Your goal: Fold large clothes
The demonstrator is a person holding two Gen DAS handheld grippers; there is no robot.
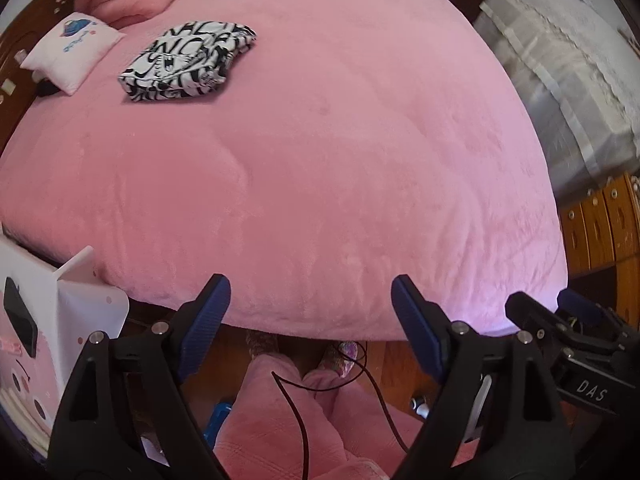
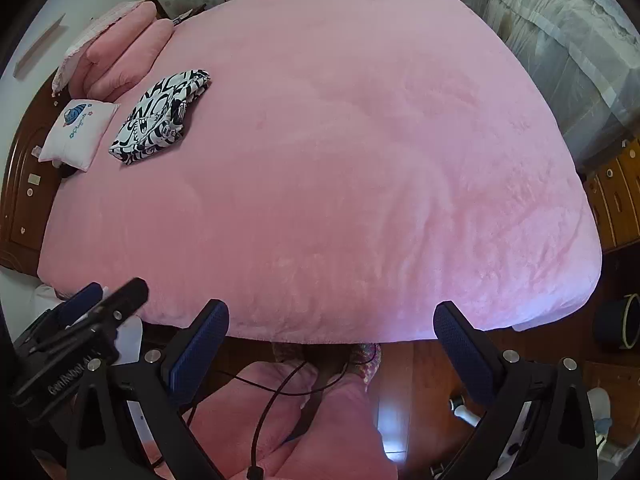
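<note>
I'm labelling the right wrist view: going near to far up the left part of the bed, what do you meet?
Near edge of the pink fleece bedspread → folded black-and-white printed garment → long pink bolster pillows at the head end.

I'm seeing even, soft daylight across the pink bedspread (image 1: 320,140), brightest toward its right edge near the curtains (image 2: 560,40). A glare patch is showing on the wooden floor (image 2: 394,420). Fisheye is bending everything, corners are vignetting black, and focus is holding sharp mid-frame.
</note>
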